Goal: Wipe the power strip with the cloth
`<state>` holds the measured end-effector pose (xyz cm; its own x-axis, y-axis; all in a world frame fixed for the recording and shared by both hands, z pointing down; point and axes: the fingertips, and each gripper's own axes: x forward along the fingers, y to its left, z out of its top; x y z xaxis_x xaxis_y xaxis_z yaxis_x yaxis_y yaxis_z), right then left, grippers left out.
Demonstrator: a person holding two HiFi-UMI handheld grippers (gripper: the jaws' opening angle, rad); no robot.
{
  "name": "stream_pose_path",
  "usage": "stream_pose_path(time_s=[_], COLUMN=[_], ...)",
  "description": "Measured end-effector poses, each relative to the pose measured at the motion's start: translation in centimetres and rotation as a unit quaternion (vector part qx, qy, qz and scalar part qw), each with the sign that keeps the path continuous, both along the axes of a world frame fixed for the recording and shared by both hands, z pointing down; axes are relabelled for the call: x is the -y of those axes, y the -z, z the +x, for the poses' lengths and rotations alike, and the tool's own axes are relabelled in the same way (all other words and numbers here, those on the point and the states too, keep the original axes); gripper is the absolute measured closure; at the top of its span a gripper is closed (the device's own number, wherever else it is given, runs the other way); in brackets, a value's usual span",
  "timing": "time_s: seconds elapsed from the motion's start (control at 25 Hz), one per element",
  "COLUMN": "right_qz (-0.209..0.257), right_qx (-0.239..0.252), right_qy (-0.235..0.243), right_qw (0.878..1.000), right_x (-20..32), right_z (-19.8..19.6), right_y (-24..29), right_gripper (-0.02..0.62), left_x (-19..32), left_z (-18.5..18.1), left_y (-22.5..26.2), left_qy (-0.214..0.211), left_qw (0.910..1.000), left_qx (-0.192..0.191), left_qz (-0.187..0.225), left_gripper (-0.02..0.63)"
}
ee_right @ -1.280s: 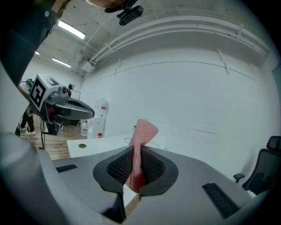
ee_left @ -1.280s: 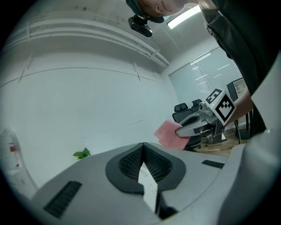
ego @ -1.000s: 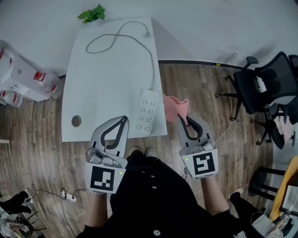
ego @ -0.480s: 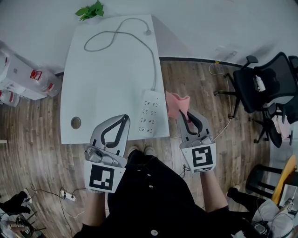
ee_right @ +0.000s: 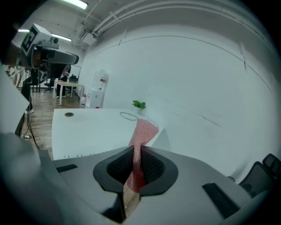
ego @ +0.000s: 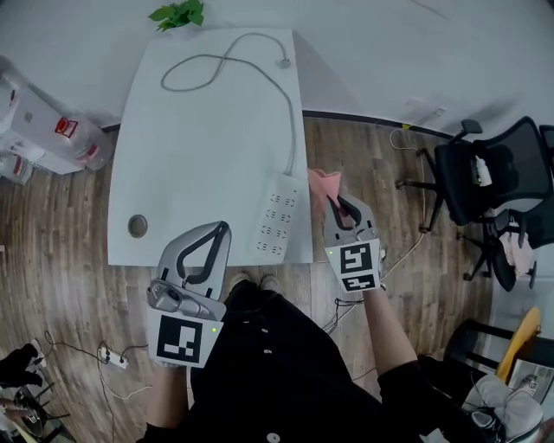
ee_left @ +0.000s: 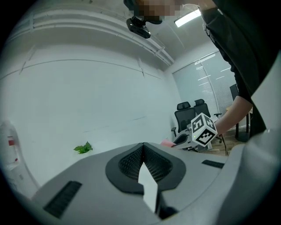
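Observation:
A white power strip lies along the near right edge of the white table, and its grey cord loops toward the far end. My right gripper is shut on a pink cloth, held just right of the strip and off the table's edge. The right gripper view shows the cloth pinched between the jaws and standing up from them. My left gripper hangs at the table's near edge, left of the strip, with its jaws pressed together on nothing.
A green plant sprig sits at the table's far end. A round grommet hole is at its near left corner. Water bottles stand left of the table. Black office chairs stand on the wood floor to the right.
The right gripper has carried the pink cloth forward and a little up, closer alongside the power strip. The left gripper has dropped slightly toward the person. The head view has shifted.

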<state>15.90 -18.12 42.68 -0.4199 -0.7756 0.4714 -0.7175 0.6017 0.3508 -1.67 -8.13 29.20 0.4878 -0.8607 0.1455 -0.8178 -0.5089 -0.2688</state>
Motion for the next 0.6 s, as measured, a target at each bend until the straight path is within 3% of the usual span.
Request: stream_pose_path(time_s=[0.4, 0.6], right_qz=[-0.049, -0.082], right_qx=[-0.059, -0.062], right_qy=[-0.002, -0.005], right_qw=[0.997, 0.995], right_x=[4.9, 5.9], right_z=[0.1, -0.4], right_y=[-6.4, -9.3], right_gripper=[0.538, 0.538], left_x=[-1.0, -1.7], left_z=[-2.9, -3.7], left_y=[-0.9, -1.0], left_qy=[0.046, 0.056], left_qw=[0.9988, 0.9983], left_qx=[0.012, 0.012], left_qz=[-0.011, -0.014], left_gripper=[0.595, 0.595])
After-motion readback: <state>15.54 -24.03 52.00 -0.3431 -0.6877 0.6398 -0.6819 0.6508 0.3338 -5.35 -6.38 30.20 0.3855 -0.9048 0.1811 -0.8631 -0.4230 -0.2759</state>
